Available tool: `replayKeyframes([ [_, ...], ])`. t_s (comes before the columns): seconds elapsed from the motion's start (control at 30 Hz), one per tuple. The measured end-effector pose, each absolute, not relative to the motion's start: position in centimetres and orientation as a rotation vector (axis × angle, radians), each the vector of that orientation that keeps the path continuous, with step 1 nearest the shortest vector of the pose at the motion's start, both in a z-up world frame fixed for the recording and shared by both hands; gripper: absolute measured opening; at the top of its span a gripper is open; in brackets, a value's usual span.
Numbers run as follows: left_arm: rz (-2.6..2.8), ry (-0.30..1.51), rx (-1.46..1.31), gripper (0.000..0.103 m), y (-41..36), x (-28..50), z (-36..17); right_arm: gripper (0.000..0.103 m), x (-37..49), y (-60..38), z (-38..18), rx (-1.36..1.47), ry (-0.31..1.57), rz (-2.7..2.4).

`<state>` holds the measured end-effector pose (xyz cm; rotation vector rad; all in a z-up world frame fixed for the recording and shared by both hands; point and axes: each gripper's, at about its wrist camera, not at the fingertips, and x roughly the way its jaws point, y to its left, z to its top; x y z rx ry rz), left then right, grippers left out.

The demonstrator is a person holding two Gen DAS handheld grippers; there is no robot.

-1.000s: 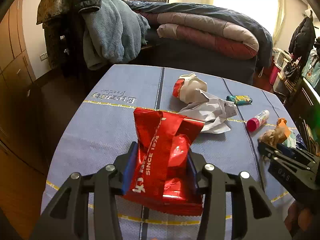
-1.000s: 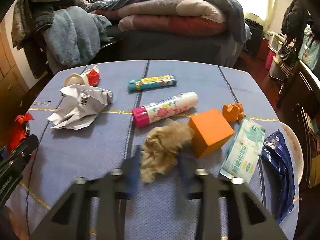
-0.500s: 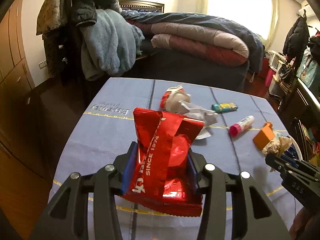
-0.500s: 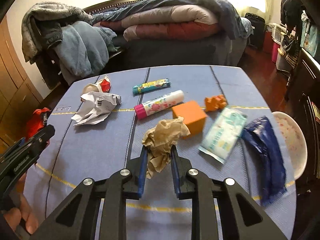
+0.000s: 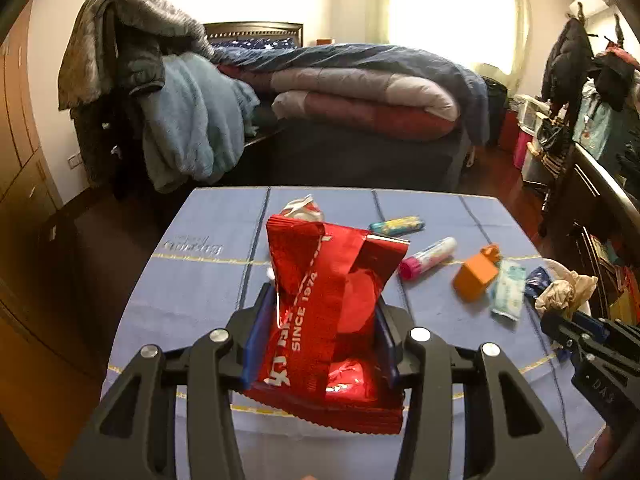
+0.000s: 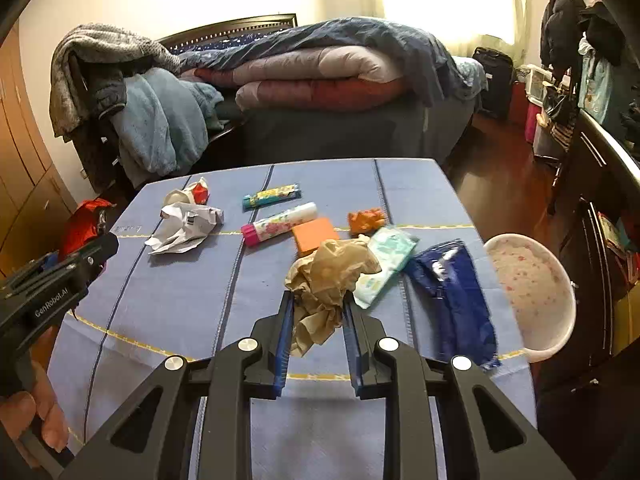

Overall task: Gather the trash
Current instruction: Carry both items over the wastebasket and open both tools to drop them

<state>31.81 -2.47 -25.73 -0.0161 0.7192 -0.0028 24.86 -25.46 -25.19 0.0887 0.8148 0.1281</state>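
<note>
My left gripper (image 5: 320, 320) is shut on a red foil snack wrapper (image 5: 332, 304) and holds it above the near left of the blue table (image 5: 192, 280). My right gripper (image 6: 318, 312) is shut on a crumpled brown paper wad (image 6: 328, 276), lifted above the table's middle; the wad also shows in the left wrist view (image 5: 564, 292). A crumpled white paper (image 6: 184, 228) and a red-and-white crushed wrapper (image 6: 188, 194) lie at the far left. A blue foil wrapper (image 6: 452, 292) lies at the right.
On the table are a teal stick pack (image 6: 272, 196), a pink-capped tube (image 6: 280, 224), an orange block (image 6: 312, 234), a small orange toy (image 6: 366, 220) and a wet-wipes pack (image 6: 384, 264). A white speckled bowl (image 6: 532, 292) hangs off the right edge. A bed stands behind.
Both grippers rose and pulled back from the table with their loads. The right gripper closed on the brown wad a second ago and has lifted it clear.
</note>
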Motion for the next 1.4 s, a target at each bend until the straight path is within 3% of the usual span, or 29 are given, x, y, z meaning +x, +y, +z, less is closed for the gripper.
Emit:
replayKeyframes([
  [0.67, -0.327, 0.650, 0.094, 0.046, -17.1, 33.2, -23.1, 0.026, 22.3, -36.6, -24.3, 0.182, 0.741, -0.089],
  [1.4, -0.673, 0.759, 0.217, 0.046, -36.4, 41.1, -27.1, 0.026, 25.9, -50.4, -28.4, 0.339, 0.772, -0.330],
])
